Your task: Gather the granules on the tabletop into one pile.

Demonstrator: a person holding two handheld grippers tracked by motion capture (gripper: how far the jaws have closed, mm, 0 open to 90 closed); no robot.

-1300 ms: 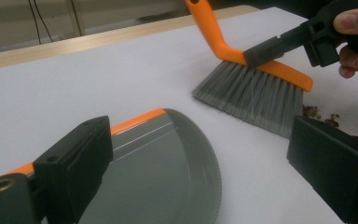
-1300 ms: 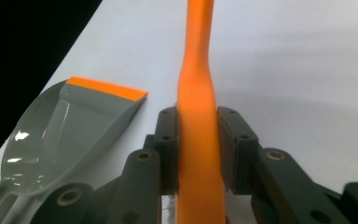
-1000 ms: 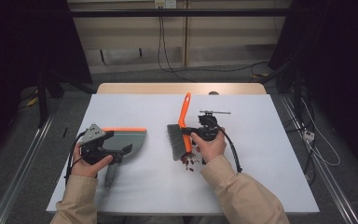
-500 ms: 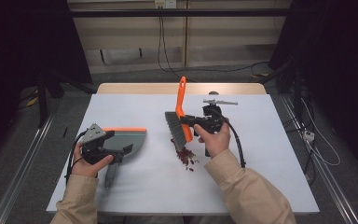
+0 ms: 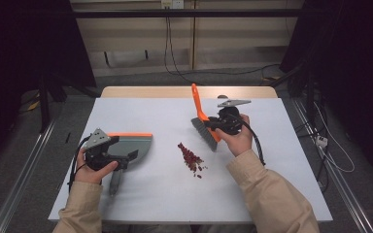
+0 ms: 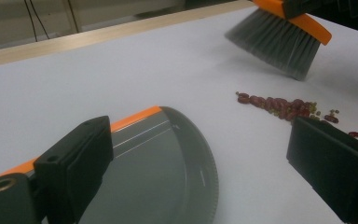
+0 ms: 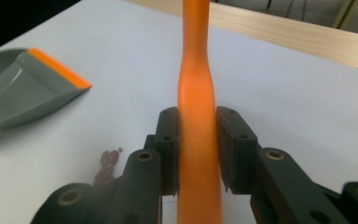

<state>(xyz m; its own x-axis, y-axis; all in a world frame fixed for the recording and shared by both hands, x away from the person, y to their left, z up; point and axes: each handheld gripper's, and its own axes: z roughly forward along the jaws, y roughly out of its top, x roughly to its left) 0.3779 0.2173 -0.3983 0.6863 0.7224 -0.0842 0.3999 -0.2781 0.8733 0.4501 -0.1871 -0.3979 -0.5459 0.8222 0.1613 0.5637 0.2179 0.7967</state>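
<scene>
A grey dustpan (image 5: 135, 145) with an orange lip lies flat on the white table (image 5: 145, 116) at the left. My left gripper (image 5: 125, 158) hovers over its rear part with its jaws wide apart around the pan (image 6: 158, 158), so it is open. A small streak of red beans (image 5: 190, 158) lies mid-table, also seen ahead of the left gripper as the beans (image 6: 284, 106). My right gripper (image 5: 214, 124) is shut on the orange handle (image 7: 196, 88) of a brush. Its grey bristles (image 5: 203, 131) hang just above the table, beyond the beans.
The table's wooden far edge (image 5: 184, 91) runs along the back. Cables trail from both grippers, and more cables lie on the floor to the right (image 5: 320, 141). Dark stands flank the table.
My right gripper has lifted the brush off the beans and drawn it back to the far right, leaving the beans uncovered. The left gripper and the dustpan have hardly moved.
</scene>
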